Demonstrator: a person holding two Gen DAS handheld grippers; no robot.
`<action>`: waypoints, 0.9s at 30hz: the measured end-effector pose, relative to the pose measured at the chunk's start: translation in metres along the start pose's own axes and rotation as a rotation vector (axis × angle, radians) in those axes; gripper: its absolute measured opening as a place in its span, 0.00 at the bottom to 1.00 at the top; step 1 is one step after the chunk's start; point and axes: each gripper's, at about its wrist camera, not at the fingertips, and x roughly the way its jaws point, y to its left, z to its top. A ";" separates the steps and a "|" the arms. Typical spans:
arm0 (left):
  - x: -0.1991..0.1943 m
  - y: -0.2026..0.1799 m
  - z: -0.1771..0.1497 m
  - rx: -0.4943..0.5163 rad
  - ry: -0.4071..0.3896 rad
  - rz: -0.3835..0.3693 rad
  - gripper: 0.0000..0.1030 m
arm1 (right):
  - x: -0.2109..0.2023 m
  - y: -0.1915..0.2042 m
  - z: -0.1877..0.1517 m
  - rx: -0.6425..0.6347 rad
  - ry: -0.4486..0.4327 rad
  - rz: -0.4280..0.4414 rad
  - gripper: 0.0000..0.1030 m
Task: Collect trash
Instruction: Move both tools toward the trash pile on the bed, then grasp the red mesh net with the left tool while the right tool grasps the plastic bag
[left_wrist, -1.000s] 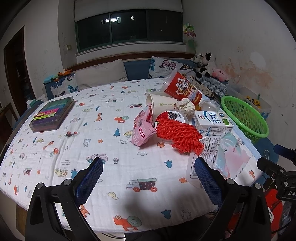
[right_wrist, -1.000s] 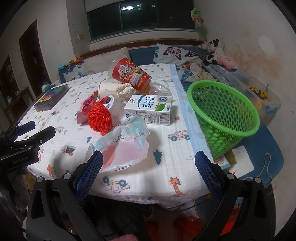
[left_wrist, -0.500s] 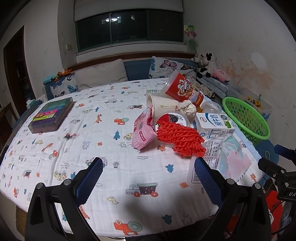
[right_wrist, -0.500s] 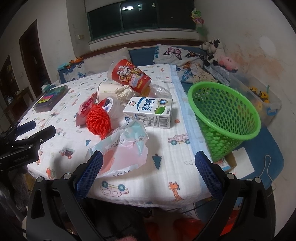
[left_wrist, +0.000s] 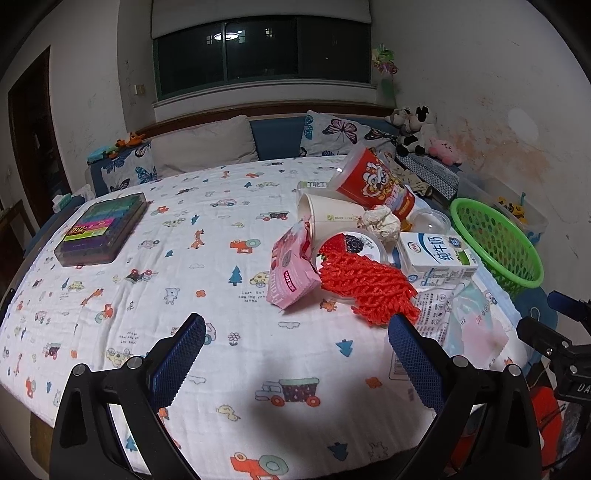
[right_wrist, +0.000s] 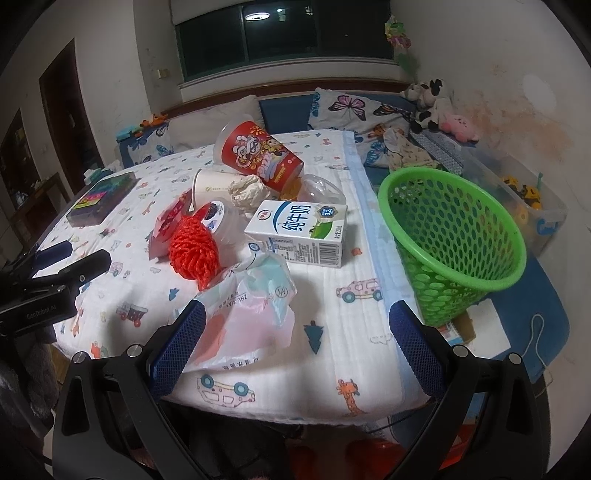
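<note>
A pile of trash lies on the cloth-covered table (left_wrist: 184, 295): a red net (left_wrist: 365, 284) (right_wrist: 194, 251), a pink wrapper (left_wrist: 290, 271), a milk carton (left_wrist: 436, 254) (right_wrist: 299, 232), a red printed cup (left_wrist: 373, 184) (right_wrist: 258, 155), a white paper cup (left_wrist: 328, 214), a crumpled paper ball (left_wrist: 382, 223) and a clear plastic bag (right_wrist: 247, 317). A green basket (right_wrist: 454, 236) (left_wrist: 495, 243) stands off the table's right edge. My left gripper (left_wrist: 295, 332) is open and empty above the near cloth. My right gripper (right_wrist: 297, 321) is open and empty, just over the plastic bag.
A dark box of coloured items (left_wrist: 99, 230) lies at the table's far left. A bench with pillows (left_wrist: 207, 144) and plush toys (left_wrist: 417, 133) runs behind. A clear bin of toys (right_wrist: 524, 195) sits beyond the basket.
Both grippers have moved forward toward the trash pile, which appears closer and larger in both views. Both stay open and empty.
</note>
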 end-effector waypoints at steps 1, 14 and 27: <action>0.001 0.001 0.001 -0.002 0.000 0.000 0.93 | 0.001 0.000 0.000 -0.001 0.001 0.001 0.96; 0.012 0.011 0.012 -0.023 0.006 0.006 0.93 | 0.029 0.006 0.004 0.000 0.054 0.057 0.93; 0.024 0.016 0.018 -0.036 0.035 -0.014 0.93 | 0.071 0.000 0.011 0.047 0.115 0.130 0.83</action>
